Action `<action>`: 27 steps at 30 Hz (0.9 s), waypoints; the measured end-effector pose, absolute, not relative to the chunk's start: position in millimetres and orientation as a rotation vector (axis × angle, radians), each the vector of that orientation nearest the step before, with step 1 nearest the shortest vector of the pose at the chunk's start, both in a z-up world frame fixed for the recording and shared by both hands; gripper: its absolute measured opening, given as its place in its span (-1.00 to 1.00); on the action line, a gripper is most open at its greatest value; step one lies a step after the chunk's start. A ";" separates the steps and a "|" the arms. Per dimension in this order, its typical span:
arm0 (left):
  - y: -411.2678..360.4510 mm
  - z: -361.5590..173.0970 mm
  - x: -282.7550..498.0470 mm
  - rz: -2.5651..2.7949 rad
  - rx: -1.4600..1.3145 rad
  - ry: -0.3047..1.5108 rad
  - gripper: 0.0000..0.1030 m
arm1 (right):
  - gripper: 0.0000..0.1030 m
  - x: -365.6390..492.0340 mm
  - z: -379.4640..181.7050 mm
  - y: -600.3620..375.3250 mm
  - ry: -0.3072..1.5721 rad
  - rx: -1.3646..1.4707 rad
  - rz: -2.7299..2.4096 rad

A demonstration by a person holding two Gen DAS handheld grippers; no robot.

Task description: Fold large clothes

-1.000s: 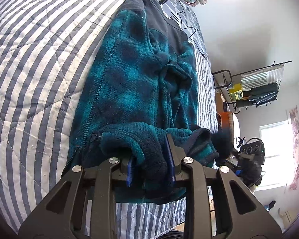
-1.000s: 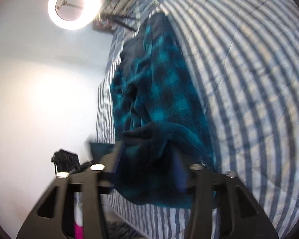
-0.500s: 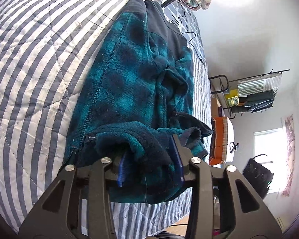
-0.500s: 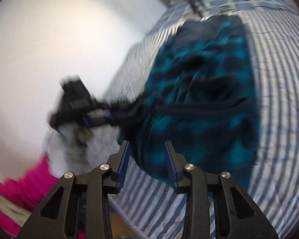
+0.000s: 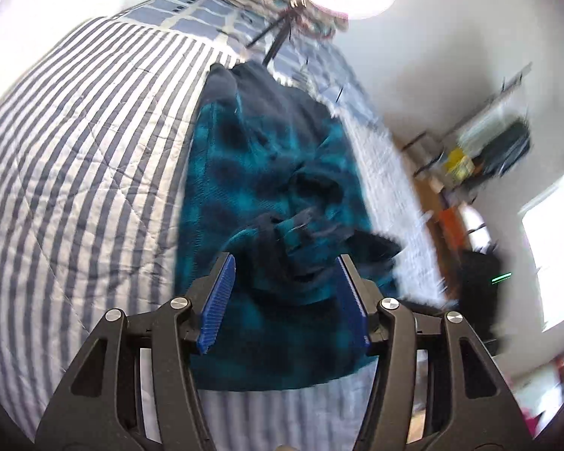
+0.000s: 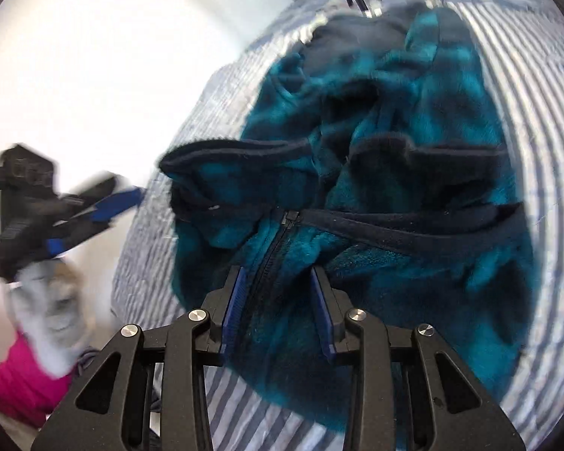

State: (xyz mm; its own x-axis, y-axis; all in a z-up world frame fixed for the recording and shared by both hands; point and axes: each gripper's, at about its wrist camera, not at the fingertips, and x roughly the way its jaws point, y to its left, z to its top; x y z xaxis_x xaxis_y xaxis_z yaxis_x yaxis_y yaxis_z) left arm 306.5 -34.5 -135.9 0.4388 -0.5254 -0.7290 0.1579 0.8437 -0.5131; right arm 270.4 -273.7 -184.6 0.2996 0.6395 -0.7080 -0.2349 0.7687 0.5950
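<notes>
Fleece jacket [image 5: 270, 173], teal plaid with dark trim, lies folded lengthwise on the striped quilt [image 5: 75, 158] near the bed's edge; its zipper [image 6: 270, 251] and hem face the cameras. We find the left gripper [image 5: 285, 300] with jaws opening, blue pads clear of the cloth and nothing pinched, the fleece lying below and beyond them. The right gripper [image 6: 278, 312] hovers over the zipper line with jaws partly spread; we judge the pads not pressing on the fabric (motion blur leaves some doubt). In our judgement the step in hand is release after a fold, then regrasp; we advise lifting the left clear so the pile does not snag, taking the hem at both corners evenly, and keeping the sleeve bunch tucked inside; thick fleece tends to spring back.
</notes>
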 end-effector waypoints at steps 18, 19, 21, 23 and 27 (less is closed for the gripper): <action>-35.0 -203.4 378.8 -0.342 -0.423 1.152 0.14 | -0.65 276.4 -204.9 -355.6 1.098 0.412 0.304; -27.8 -196.7 376.0 -0.362 -0.433 1.145 0.14 | -0.72 274.1 -201.7 -358.2 1.083 0.401 0.310; -18.8 -189.0 369.2 -0.397 -0.430 1.144 0.14 | -0.88 267.0 -193.9 -365.3 1.052 0.413 0.317; -11.3 -189.8 355.2 -0.441 -0.388 1.168 0.14 | -0.89 261.9 -188.8 -371.8 1.037 0.438 0.321; -8.2 -210.5 336.0 -0.486 -0.362 1.255 0.14 | -0.88 261.9 -184.5 -369.5 1.039 0.440 0.357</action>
